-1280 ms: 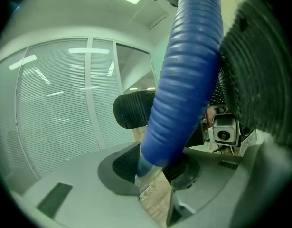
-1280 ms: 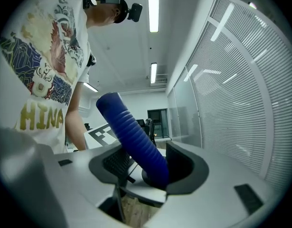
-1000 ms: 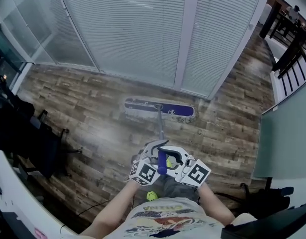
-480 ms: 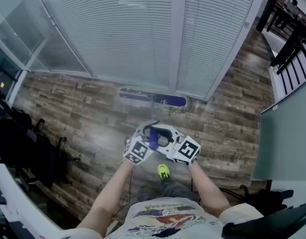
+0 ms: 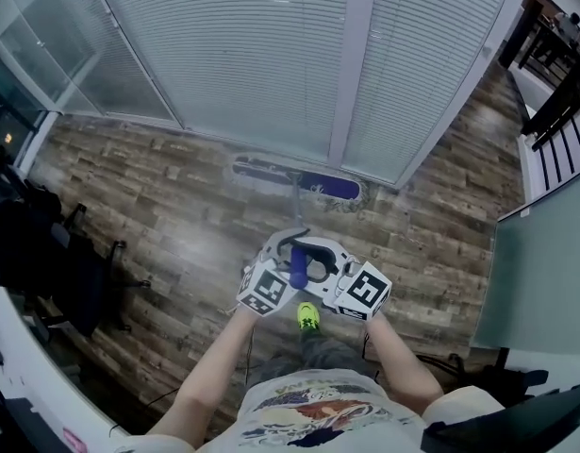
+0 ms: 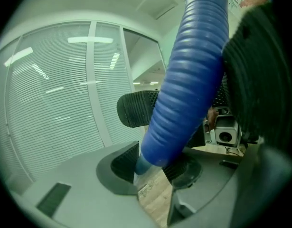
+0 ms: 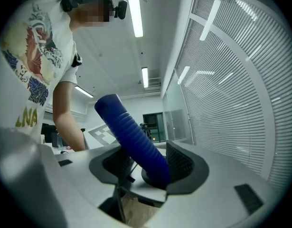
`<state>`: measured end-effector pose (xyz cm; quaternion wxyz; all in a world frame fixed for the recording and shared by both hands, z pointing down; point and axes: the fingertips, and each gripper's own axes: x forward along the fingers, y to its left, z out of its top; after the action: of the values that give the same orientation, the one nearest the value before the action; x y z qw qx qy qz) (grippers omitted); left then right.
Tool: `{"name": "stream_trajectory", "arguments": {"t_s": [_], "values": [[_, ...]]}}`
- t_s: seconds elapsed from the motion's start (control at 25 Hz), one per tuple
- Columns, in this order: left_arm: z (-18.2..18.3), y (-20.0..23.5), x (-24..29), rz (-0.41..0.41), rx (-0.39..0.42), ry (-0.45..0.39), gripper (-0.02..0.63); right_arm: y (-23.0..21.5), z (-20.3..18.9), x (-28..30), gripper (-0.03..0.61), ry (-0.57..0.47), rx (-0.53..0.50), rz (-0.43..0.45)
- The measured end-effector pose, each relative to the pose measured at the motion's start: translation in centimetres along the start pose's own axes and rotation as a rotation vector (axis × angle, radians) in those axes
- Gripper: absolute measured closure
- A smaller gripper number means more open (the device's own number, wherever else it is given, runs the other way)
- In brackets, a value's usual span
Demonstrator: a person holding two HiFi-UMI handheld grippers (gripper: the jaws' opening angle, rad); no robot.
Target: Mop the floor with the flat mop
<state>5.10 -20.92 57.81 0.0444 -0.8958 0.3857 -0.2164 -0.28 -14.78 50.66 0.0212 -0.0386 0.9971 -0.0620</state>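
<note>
Mop pad at the foot of the blinds, both tools on the grip

We see the flat mop's long purple pad (image 5: 299, 179) lying flat on the brown wood-plank floor (image 5: 176, 225). It lies crosswise ahead of us, just beside the base of the wall of white slatted blinds (image 5: 242, 55). Its thin grey metal pole (image 5: 297, 213) slants back from the middle of the pad toward us and ends in a blue ribbed rubber grip (image 5: 297, 270). The left gripper (image 6: 155, 167) is clamped on the lower end of that grip, with a black ridged pad on either side of it. Its jaws have just been opening a little, with the grip between them. The right gripper (image 7: 146, 167) holds the same grip at a wider set, the blue tube crossing between its pads and bearing on the right-hand one. In the head view the two tools meet around the grip, above a bright yellow-green shoe (image 5: 308, 315). Black office chairs (image 5: 44, 262) stand at the left edge, well apart from the pad
</note>
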Motion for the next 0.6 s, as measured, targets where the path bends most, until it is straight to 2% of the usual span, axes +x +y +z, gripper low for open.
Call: {"name": "stream_trajectory", "arguments": {"t_s": [0.24,0.4,0.6], "values": [[-1.0,-4.4,-8.1,0.054,-0.052,-0.02,0.512,9.5,-0.6,1.6,0.356,0.055,-0.008,0.066],[-1.5,-10.5,-14.4,0.08,-0.073,-0.024,0.512,18.3,-1.5,0.8,0.356,0.076,-0.01,0.094],[-2.2,-19.0,-23.0,0.126,-0.102,-0.017,0.512,30.5,-1.9,-0.3,0.354,0.02,-0.086,0.169]]}}
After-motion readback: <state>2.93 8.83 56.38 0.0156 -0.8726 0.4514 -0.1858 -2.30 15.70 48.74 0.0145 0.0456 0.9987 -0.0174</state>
